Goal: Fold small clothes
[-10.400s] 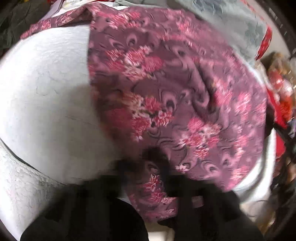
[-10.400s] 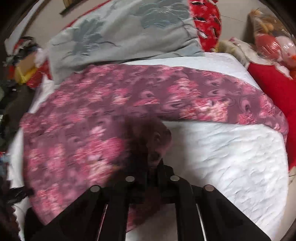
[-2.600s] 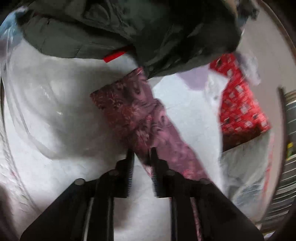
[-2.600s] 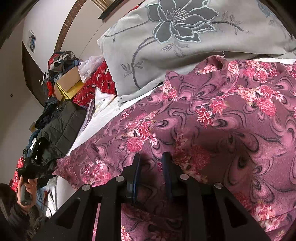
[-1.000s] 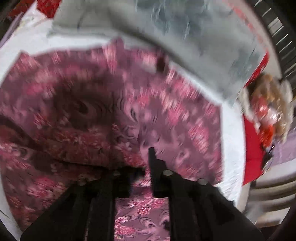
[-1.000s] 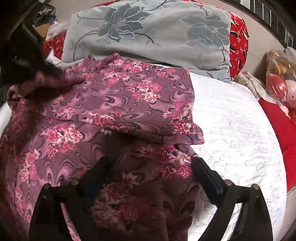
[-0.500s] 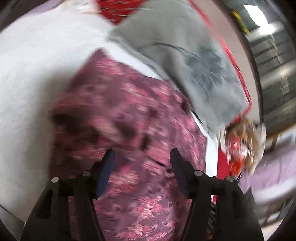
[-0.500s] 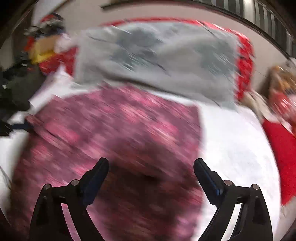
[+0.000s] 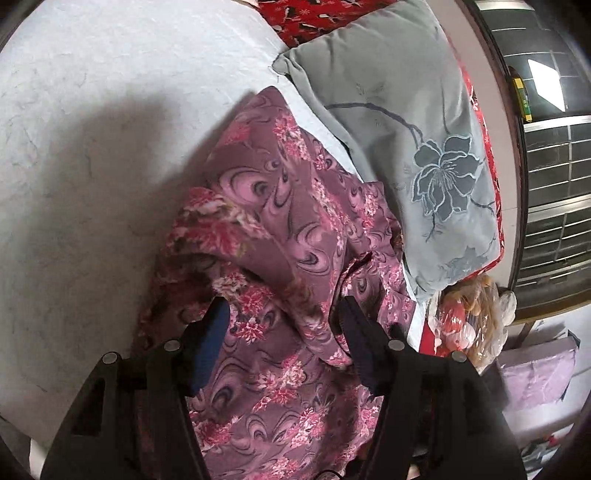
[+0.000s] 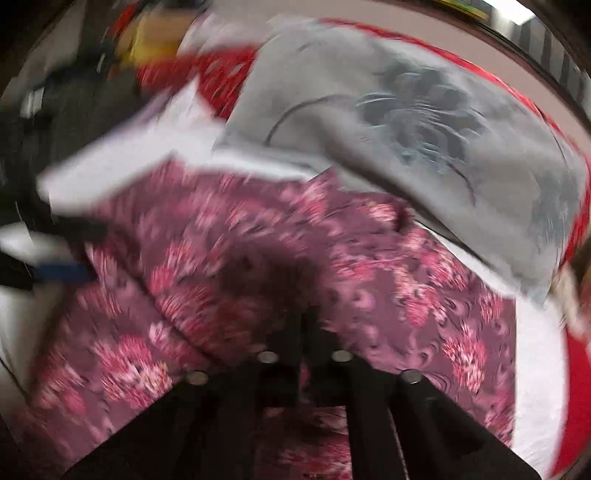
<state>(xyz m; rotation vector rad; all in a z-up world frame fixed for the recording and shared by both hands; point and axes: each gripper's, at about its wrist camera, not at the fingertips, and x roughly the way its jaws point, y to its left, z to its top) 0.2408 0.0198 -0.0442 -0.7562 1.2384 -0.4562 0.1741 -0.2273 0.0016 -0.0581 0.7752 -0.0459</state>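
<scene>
A purple garment with pink flowers (image 9: 288,236) lies bunched in folds on a white quilted bed (image 9: 74,147). My left gripper (image 9: 282,314) is open, its fingers spread wide just above the garment's folds. In the blurred right wrist view the same garment (image 10: 369,280) fills the middle. My right gripper (image 10: 303,332) has its fingers drawn close together on the garment's cloth. The left gripper's blue pad (image 10: 62,273) shows at the left edge of that view.
A grey pillow with a flower design (image 9: 406,147) lies against the garment's far side, with red patterned bedding (image 9: 314,14) behind it. A bagged toy (image 9: 469,325) sits at the bed's right edge. Dark clothes (image 10: 74,110) are piled at the far left.
My right gripper has closed from wide open onto the garment. My left gripper stays open and has swung over the bunched cloth. Earlier both grippers held the garment and folded it over.
</scene>
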